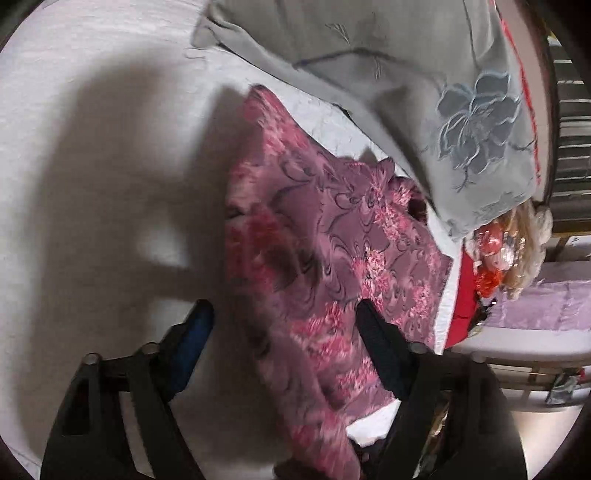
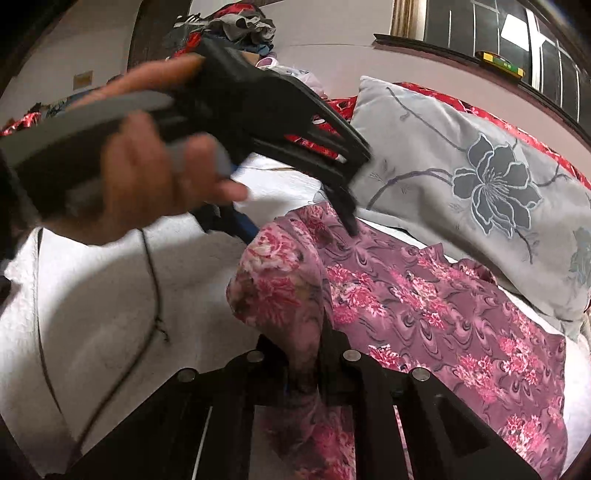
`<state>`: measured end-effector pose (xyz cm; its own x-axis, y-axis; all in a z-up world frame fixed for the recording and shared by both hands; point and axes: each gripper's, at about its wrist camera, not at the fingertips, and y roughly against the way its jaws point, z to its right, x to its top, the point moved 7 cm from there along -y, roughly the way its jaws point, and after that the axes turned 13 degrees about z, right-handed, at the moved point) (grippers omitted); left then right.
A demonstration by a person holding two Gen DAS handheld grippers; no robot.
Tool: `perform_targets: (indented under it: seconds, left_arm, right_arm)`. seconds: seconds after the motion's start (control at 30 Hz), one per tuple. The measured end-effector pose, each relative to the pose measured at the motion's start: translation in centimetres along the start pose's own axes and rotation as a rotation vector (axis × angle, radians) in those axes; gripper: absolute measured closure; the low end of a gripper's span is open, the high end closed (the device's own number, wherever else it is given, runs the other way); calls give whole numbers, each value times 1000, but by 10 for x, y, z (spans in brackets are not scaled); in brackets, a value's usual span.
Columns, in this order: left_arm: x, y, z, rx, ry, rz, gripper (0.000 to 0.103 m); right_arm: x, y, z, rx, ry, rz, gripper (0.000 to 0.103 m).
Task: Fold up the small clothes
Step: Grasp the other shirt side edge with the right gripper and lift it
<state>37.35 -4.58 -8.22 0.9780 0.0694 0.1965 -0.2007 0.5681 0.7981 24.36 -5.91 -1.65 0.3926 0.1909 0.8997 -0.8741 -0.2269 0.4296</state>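
A purple garment with pink flowers lies on a white bedsheet; it also shows in the right wrist view. My left gripper is open, its fingers hovering over the garment's near-left part; it shows in the right wrist view, held by a hand, with one fingertip touching the cloth. My right gripper is shut on a raised fold of the garment, which bunches up between its fingers.
A grey pillow with a dark flower lies just beyond the garment, also in the right wrist view. A doll and red cloth sit at the bed's edge. A clothes pile lies far back. A thin dark cord crosses the sheet.
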Motion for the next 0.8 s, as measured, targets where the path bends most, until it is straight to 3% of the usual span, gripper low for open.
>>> perform_targets:
  seconds: [0.03, 0.07, 0.17, 0.5, 0.8]
  left_arm:
    - [-2, -4, 6, 4, -13, -7, 83]
    - [-4, -5, 10, 20, -18, -8, 88]
    - [-3, 0, 24, 60, -50, 41, 91]
    - [-16, 26, 111, 27, -126, 124, 94]
    - [-57, -7, 211, 46, -246, 114, 95]
  right_arm:
    - [0, 1, 1, 6, -10, 4, 93]
    - [1, 4, 2, 11, -22, 9, 93]
    - [3, 12, 9, 19, -72, 24, 93]
    - [20, 62, 59, -21, -260, 105, 93]
    - [-6, 116, 138, -92, -479, 138, 94]
